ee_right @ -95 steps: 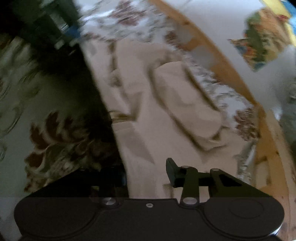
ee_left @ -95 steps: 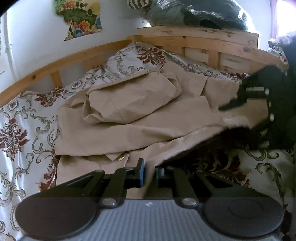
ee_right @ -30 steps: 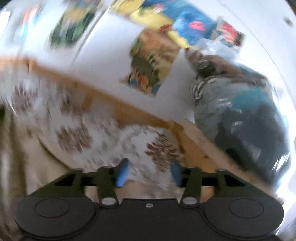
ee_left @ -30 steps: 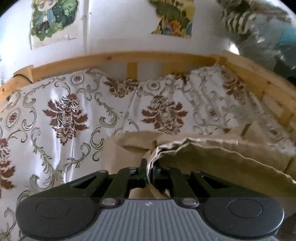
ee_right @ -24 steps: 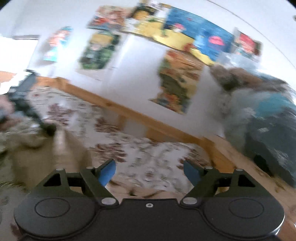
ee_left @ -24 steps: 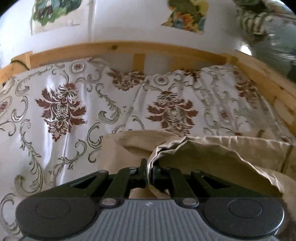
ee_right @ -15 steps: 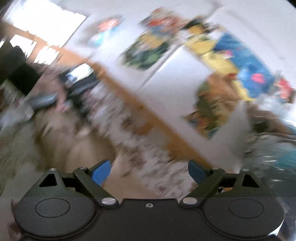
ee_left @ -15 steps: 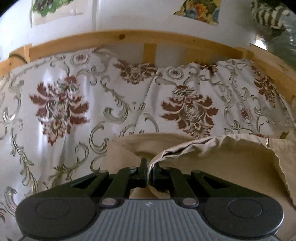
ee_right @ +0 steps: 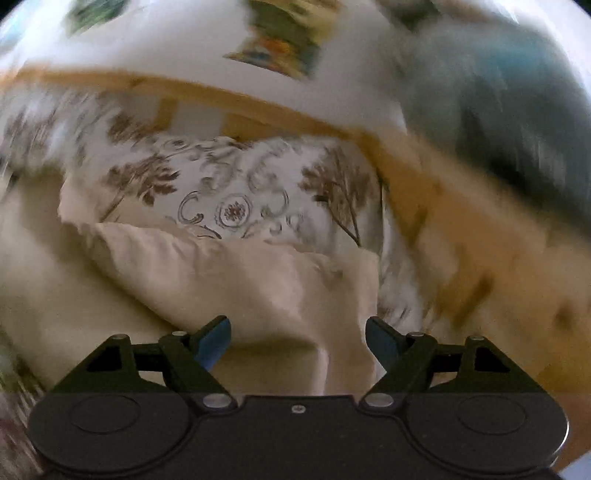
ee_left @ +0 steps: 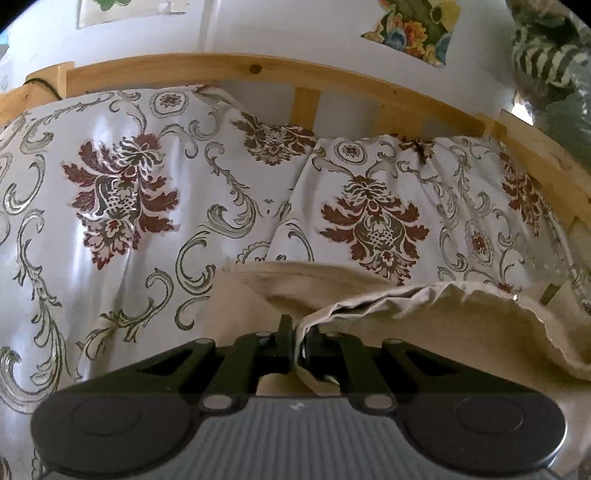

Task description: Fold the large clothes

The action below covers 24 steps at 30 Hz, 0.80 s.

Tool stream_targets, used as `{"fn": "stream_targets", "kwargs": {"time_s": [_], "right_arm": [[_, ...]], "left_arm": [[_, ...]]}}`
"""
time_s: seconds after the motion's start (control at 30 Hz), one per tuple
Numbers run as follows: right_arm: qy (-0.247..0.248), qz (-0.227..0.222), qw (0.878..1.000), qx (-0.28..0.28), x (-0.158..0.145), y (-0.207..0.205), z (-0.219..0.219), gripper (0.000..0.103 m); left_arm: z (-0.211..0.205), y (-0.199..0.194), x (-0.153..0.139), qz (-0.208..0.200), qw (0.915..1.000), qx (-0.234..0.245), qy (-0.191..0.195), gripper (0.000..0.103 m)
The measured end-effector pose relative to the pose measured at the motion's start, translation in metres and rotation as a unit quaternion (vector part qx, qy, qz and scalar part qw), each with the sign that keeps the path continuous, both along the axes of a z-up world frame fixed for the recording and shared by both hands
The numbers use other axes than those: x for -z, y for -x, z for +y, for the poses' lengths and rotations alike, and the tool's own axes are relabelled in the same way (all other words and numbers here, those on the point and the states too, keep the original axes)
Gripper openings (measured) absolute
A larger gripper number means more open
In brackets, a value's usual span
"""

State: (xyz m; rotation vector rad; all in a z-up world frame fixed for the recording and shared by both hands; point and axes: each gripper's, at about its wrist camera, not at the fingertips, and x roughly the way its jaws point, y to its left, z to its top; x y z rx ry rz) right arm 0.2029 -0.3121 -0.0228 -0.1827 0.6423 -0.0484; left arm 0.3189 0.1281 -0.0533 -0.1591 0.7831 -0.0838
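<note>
- It was a bedroom in a home.
- A bed with a pale wooden frame (ee_left: 229, 72) stood against a white wall (ee_left: 280, 26).
- A flowered bedspread (ee_left: 122, 192) covered it up to the rail.
- Paper pictures (ee_left: 413, 27) were stuck on the wall.
- Bundled bedding (ee_left: 554, 62) was heaped at the far right corner.

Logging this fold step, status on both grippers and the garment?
Left gripper shut on beige garment edge. Right gripper open, empty, over the garment. Garment rumpled on floral bedspread. Nothing in the way; right view blurred.
</note>
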Motion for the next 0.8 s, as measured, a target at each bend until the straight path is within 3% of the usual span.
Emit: {"fn": "stream_targets", "kwargs": {"time_s": [0.07,0.1,0.13,0.2,0.23,0.37,0.43,0.5,0.6,0.67,0.7,0.8], "right_arm": [[-0.049,0.019,0.998,0.025,0.006,-0.008,-0.011,0.082],[-0.058,0.024,0.997,0.037,0.007,-0.009,-0.014,0.082],[-0.063,0.026,0.996,0.050,0.009,-0.012,-0.016,0.083],[-0.072,0.029,0.995,0.068,0.010,-0.017,-0.019,0.083],[-0.079,0.030,0.993,0.081,0.010,-0.018,-0.020,0.083],[-0.100,0.016,0.988,0.115,0.004,-0.017,-0.027,0.088],[-0.099,0.018,0.988,0.119,0.005,-0.015,-0.027,0.089],[-0.093,0.028,0.988,0.117,0.010,-0.019,-0.029,0.089],[-0.094,0.050,0.987,0.122,0.021,-0.025,-0.034,0.088],[-0.104,0.056,0.986,0.117,0.026,-0.031,-0.037,0.085],[-0.103,0.057,0.987,0.112,0.028,-0.033,-0.036,0.083],[-0.082,0.055,0.991,0.092,0.032,-0.037,-0.029,0.060]], "left_arm": [[0.002,0.006,-0.004,-0.002,1.0000,-0.001,0.007,0.013],[0.005,0.010,-0.007,-0.004,0.9999,-0.003,0.013,0.024],[0.008,0.014,-0.011,-0.004,0.9998,-0.003,0.021,0.047],[0.017,0.023,-0.022,-0.004,0.9991,-0.014,0.041,0.081],[0.025,0.030,-0.032,-0.015,0.9981,-0.022,0.055,0.088],[0.046,0.053,-0.066,-0.045,0.9948,-0.023,0.089,0.097],[0.050,0.068,-0.078,-0.063,0.9942,-0.007,0.087,0.098],[0.044,0.081,-0.082,-0.076,0.9952,0.021,0.058,0.098],[0.019,0.093,-0.077,-0.075,0.9946,0.061,-0.039,0.098],[-0.004,0.095,-0.065,-0.069,0.9874,0.099,-0.103,0.097],[-0.012,0.095,-0.058,-0.066,0.9840,0.117,-0.117,0.095],[-0.030,0.089,-0.035,-0.030,0.9786,0.160,-0.125,0.090]]}}
